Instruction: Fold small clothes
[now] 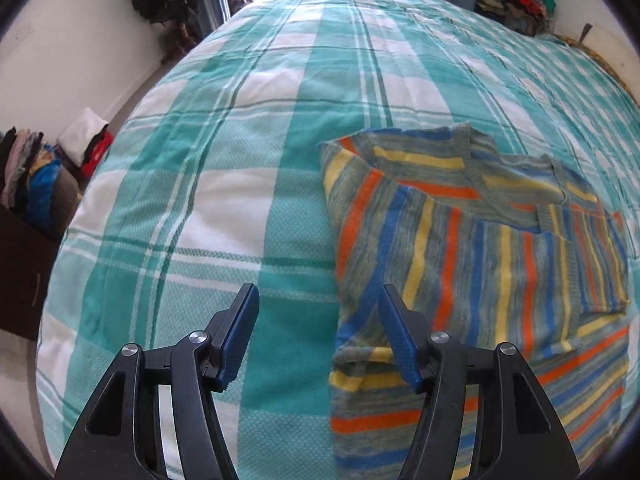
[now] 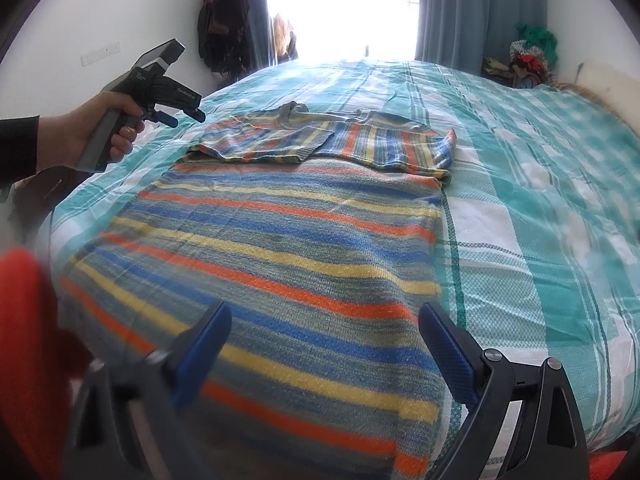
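Sleeves lie folded across the sweater (image 2: 288, 240). Your left gripper (image 1: 318, 320) and right gripper (image 2: 324, 344) stand spread, empty. Next, pinch the near hem and fold it far.

Striped knit sweater (image 2: 288, 248), grey-green with orange, yellow, blue bands, spread flat on teal plaid bedspread (image 2: 540, 220), centre of right wrist view; both sleeves folded across upper body.

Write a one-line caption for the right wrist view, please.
Open right claw above a striped sweater with sleeves folded in, on a checked bed cover; left claw at the far side.
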A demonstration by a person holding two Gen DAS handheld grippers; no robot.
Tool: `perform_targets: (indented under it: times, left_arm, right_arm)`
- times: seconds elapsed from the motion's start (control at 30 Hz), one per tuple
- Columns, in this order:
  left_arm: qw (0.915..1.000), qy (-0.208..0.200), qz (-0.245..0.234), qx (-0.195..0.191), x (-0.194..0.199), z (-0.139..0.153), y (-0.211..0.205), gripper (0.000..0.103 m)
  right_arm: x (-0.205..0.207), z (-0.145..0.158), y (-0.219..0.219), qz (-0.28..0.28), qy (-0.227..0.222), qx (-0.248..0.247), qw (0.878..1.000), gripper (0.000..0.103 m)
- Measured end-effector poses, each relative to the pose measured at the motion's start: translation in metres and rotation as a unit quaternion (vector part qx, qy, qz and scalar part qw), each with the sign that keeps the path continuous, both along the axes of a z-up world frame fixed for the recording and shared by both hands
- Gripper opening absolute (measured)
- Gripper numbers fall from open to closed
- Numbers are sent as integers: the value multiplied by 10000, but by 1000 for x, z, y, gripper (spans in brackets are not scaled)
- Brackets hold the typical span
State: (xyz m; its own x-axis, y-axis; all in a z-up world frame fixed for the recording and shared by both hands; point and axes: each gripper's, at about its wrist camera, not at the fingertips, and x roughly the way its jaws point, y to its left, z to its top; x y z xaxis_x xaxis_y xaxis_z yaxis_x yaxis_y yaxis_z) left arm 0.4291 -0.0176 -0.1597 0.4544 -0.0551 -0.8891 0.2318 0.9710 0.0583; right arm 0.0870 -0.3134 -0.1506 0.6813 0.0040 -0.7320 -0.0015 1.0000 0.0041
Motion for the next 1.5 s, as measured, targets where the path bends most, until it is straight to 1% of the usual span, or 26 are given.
perform_targets:
  times: [0.03, 0.07, 0.1, 0.13, 0.2, 0.23, 0.3, 0.33, 0.4, 0.53, 0.6, 0.7, 0.73, 0.8, 0.87, 0.93, 0.97, 1.0, 1.03, 1.07, 1.1, 1.17, 1.23, 1.3, 1.4, 1.5]
  left_arm:
    - [9996, 113, -77, 248, -6, -17, -2, 66]
    - [9991, 82, -136, 382, -14, -30, 1, 67]
    - [9992, -215, -152, 286, -24, -31, 6, 68]
    - [9991, -358, -58, 201, -31, -32, 12, 74]
    - [9993, -342, 108, -39, -39, -31, 24, 76]
    - [9994, -306, 95, -90, -41, -28, 27, 76]
    - [9998, -215, 28, 40, -48, -21, 27, 78]
    - [9996, -249, -30, 137, -52, -16, 25, 78]
    - [9987, -461, -178, 143, -63, -2, 21, 78]
    - [9959, -818, -340, -173, -72, 27, 0, 84]
    - [9946, -869, -438, -373, -71, 37, -18, 86]
    - [9937, -801, -586, -517, -64, 40, -53, 88]
    - [9939, -760, -612, -511, -61, 37, -64, 90]
    - [9953, -643, -535, -495, -54, 27, -82, 91]
    - [9973, -369, -397, -487, -48, 7, -92, 92]
    - [9990, 34, -357, -273, -48, -21, -100, 92]
    - [9991, 72, -386, -170, -51, -30, -101, 92]
    - [9989, -104, -423, -151, -57, -29, -101, 92]
    - [9988, -189, -436, -142, -62, -26, -100, 93]
    - [9987, -162, -458, -155, -66, -22, -99, 93]
    - [9984, -165, -500, -222, -71, -16, -95, 92]
    - [9963, -346, -657, -435, -89, 2, -85, 92]
    - [9939, -530, -815, -523, -109, 17, -72, 94]
    - [9925, -674, -852, -568, -129, 27, -57, 96]
    - [9910, -857, -799, -654, -161, 32, -35, 96]
    - [9901, -1055, -746, -553, -183, 22, -23, 98]
  right_arm:
    - [0, -1, 2, 14, 17, -28, 10000, 94]
    - [0, -2, 3, 29, 38, -61, 10000, 94]
    - [0, -4, 4, 43, 63, -89, 9999, 94]
    - [0, -5, 5, 49, 84, -107, 9999, 94]
    - [-1, -6, 4, 30, 106, -121, 9999, 94]
    - [-1, -6, 3, 12, 110, -115, 9999, 94]
    - [1, -6, -1, -33, 110, -75, 9999, 94]
    - [2, -5, -2, -56, 96, -46, 9999, 94]
    - [2, -3, -4, -84, 54, 10, 9999, 94]
    - [1, 2, -1, -66, -39, 18, 10000, 94]
    - [0, 2, 0, -32, -44, -19, 10000, 94]
    - [-1, 3, 2, 2, -46, -70, 10000, 94]
    - [-2, 3, 2, 8, -57, -75, 10000, 94]
    - [-3, 4, 2, 13, -78, -89, 9999, 94]
    - [-4, 5, 1, 9, -89, -105, 9999, 94]
    - [-5, 6, 0, 3, -87, -101, 9999, 94]
    - [-5, 6, -1, 3, -81, -98, 9999, 94]
    - [-5, 6, -1, 1, -82, -100, 9999, 94]
    - [-5, 6, -2, 2, -87, -105, 9999, 94]
    - [-6, 7, -2, 3, -98, -112, 9999, 94]
    - [-6, 8, -3, 1, -110, -115, 9999, 94]
    - [-6, 8, -4, 7, -126, -106, 9999, 94]
    - [-5, 10, -4, 12, -146, -91, 9999, 94]
    - [-4, 11, -3, 21, -171, -96, 9998, 94]
    - [-3, 10, 0, 50, -174, -126, 9998, 94]
    - [-3, 7, 4, 100, -128, -194, 9997, 94]
